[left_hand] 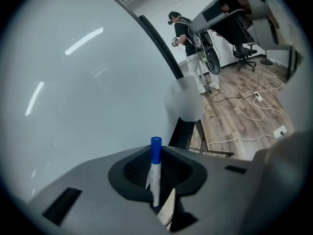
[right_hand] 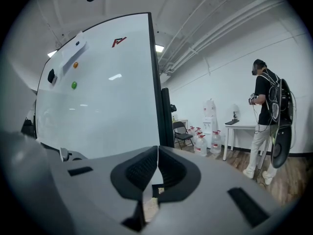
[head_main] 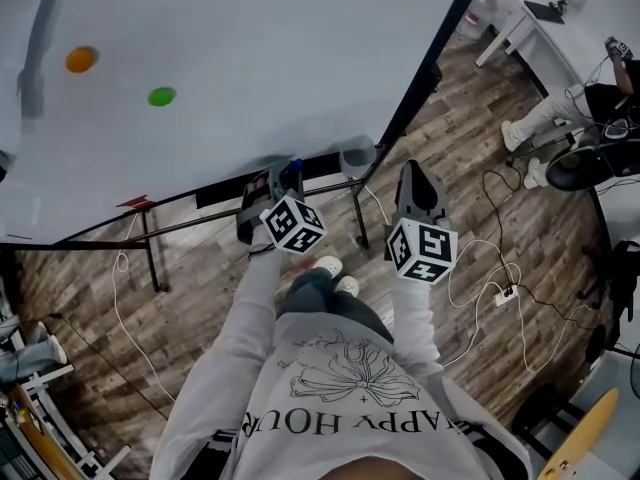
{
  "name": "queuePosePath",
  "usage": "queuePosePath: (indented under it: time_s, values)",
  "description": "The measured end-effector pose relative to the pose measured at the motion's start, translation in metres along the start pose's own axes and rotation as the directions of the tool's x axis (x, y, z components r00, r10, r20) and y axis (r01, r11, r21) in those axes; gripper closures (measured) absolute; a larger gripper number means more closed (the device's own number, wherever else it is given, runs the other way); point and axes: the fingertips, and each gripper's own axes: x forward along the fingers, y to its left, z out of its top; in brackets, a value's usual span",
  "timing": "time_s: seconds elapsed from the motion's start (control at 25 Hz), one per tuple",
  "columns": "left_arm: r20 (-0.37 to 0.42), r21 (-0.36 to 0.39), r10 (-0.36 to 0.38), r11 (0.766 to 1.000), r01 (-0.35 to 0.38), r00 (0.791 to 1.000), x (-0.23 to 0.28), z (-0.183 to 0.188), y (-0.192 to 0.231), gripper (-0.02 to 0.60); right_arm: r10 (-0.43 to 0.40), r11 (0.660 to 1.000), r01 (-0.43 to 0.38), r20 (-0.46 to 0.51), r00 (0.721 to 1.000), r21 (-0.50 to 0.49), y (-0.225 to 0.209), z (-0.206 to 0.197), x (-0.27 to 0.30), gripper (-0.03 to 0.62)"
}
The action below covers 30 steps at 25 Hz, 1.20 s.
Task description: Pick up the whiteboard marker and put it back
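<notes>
A whiteboard marker with a white barrel and blue cap stands upright between the jaws of my left gripper, which is shut on it. In the head view that gripper sits just below the lower edge of the whiteboard, with the marker's blue end poking out beside it. A translucent white cup hangs at the board's lower right corner, right of the left gripper, and shows in the left gripper view as the cup. My right gripper is shut and empty, right of the cup; its jaws meet.
An orange magnet and a green magnet stick to the board. The board's metal stand legs and white cables with a power strip lie on the wood floor. A person stands at the right by a white table and water jugs.
</notes>
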Motion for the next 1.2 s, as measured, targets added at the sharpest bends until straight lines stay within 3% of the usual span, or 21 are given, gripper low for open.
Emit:
queuePosePath:
  time_s: [0.36,0.6,0.8,1.2]
  values:
    - [-0.005,0.017,-0.029,0.999,0.029,1.000,0.017,-0.006,-0.022,0.513,-0.015,1.000,0.015,-0.017,1.000,0.002,-0.005,-0.009,-0.005,0.591]
    - [0.002,-0.067,-0.110,0.992,0.109,0.994,0.027,-0.010,-0.039,0.492,-0.021,1.000,0.021,-0.024,0.999,-0.007,-0.006,-0.011,-0.006,0.591]
    - [-0.005,-0.081,-0.135,0.988,0.135,0.991,0.032,-0.016,-0.046,0.488,-0.029,0.999,0.029,-0.029,0.999,-0.014,-0.006,-0.014,-0.007,0.590]
    - [0.034,-0.194,-0.143,0.970,0.147,0.989,0.026,-0.010,-0.042,0.483,-0.020,1.000,0.019,-0.020,1.000,-0.016,-0.003,-0.010,-0.007,0.591]
